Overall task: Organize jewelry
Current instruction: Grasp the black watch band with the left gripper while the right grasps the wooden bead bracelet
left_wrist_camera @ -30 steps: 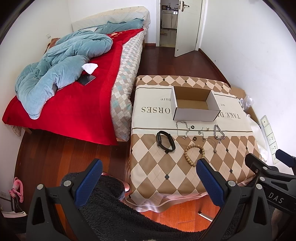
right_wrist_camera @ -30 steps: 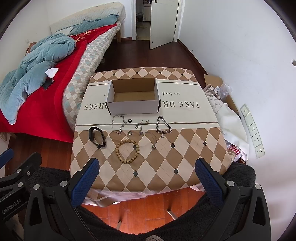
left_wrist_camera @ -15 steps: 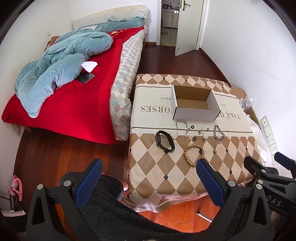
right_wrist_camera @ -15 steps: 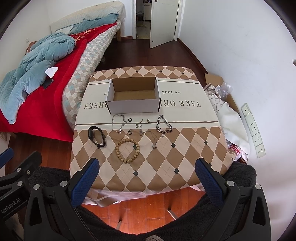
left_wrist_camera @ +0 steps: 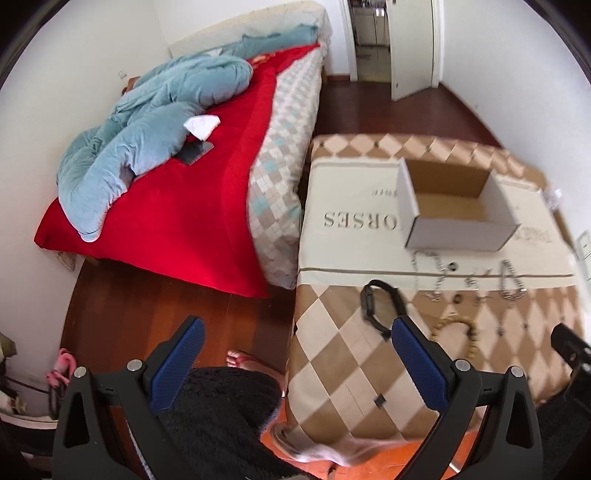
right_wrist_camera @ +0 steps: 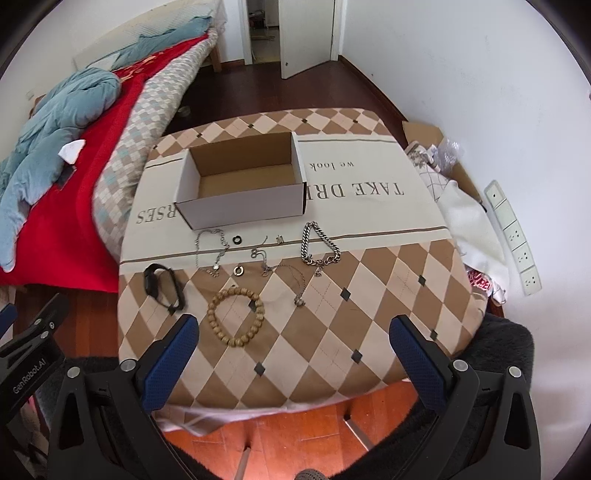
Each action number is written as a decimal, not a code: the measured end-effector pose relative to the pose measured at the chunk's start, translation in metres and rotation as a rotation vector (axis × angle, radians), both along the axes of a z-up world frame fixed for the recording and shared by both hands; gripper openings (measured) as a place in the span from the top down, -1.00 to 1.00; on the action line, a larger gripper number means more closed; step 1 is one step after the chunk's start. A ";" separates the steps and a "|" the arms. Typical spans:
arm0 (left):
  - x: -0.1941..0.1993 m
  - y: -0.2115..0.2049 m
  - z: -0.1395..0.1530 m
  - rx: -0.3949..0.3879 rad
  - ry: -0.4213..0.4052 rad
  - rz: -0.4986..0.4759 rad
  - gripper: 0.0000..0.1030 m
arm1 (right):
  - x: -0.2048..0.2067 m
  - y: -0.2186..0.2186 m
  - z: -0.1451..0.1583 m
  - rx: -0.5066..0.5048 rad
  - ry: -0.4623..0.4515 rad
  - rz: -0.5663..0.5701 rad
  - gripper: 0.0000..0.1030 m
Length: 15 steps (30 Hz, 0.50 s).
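An empty white cardboard box (right_wrist_camera: 242, 195) stands on the cloth-covered table (right_wrist_camera: 369, 314). In front of it lie a black wristband (right_wrist_camera: 162, 286), a wooden bead bracelet (right_wrist_camera: 236, 317), a thick silver chain (right_wrist_camera: 319, 249), thin silver chains (right_wrist_camera: 210, 251), and two small rings (right_wrist_camera: 236, 240). My right gripper (right_wrist_camera: 295, 354) is open and empty, above the table's near edge. My left gripper (left_wrist_camera: 295, 362) is open and empty, at the table's near left corner; the box (left_wrist_camera: 458, 206) and wristband (left_wrist_camera: 380, 302) lie ahead of it.
A bed (left_wrist_camera: 177, 206) with a red cover and blue duvet stands left of the table. A white wall (right_wrist_camera: 480, 92), a power strip (right_wrist_camera: 513, 236) and a pile of cloth and bags (right_wrist_camera: 465, 206) are on the right. An open door (right_wrist_camera: 306, 33) is at the back.
Both grippers have moved forward and closer to the table. The left view has swung left and is blurred by motion. The jewelry and the box have not moved.
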<state>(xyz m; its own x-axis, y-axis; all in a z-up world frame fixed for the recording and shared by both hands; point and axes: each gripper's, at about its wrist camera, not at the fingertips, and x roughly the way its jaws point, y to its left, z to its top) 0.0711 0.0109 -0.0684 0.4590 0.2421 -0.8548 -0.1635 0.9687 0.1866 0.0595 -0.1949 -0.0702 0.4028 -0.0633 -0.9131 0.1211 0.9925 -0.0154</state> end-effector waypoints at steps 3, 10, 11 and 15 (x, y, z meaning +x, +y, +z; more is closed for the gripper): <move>0.019 -0.002 -0.026 0.037 0.053 0.006 -1.00 | 0.024 0.000 -0.035 0.036 0.063 0.010 -0.70; 0.053 -0.009 -0.081 0.076 0.177 -0.001 -1.00 | 0.051 0.012 -0.109 0.071 0.212 0.049 -0.26; 0.057 -0.011 -0.088 0.080 0.193 -0.005 -1.00 | 0.053 0.013 -0.117 0.066 0.225 0.053 -0.22; 0.066 -0.016 -0.107 0.091 0.243 -0.018 -1.00 | 0.060 0.018 -0.144 0.065 0.275 0.064 -0.07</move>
